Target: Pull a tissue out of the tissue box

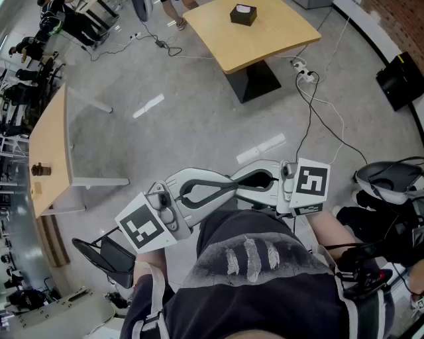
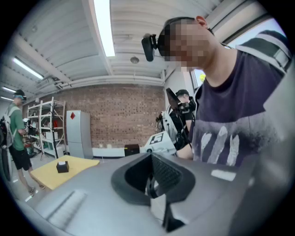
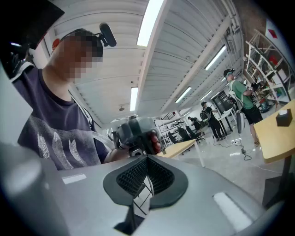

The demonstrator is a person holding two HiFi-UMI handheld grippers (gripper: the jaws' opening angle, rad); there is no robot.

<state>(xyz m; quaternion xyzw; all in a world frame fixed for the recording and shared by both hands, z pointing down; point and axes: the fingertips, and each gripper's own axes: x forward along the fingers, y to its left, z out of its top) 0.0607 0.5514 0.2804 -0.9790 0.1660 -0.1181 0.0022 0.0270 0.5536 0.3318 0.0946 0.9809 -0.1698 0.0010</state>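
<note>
The tissue box (image 1: 243, 14) is a small black cube with white tissue at its top, standing on a yellow table (image 1: 278, 33) far across the floor. It shows small in the left gripper view (image 2: 62, 166) and at the edge of the right gripper view (image 3: 284, 118). Both grippers are held close to the person's chest, tips pointing at each other and almost meeting. My left gripper (image 1: 228, 188) (image 2: 151, 183) has its jaws together with nothing between them. My right gripper (image 1: 244, 180) (image 3: 145, 180) is also shut and empty. Each gripper view looks back at the person's dark shirt.
A second wooden table (image 1: 50, 152) stands at the left with a small brown object on it. Cables and a power strip (image 1: 306, 76) lie on the grey floor by the yellow table's black base. A black case (image 1: 399, 79) sits far right. People stand by shelving (image 3: 239, 99) in the distance.
</note>
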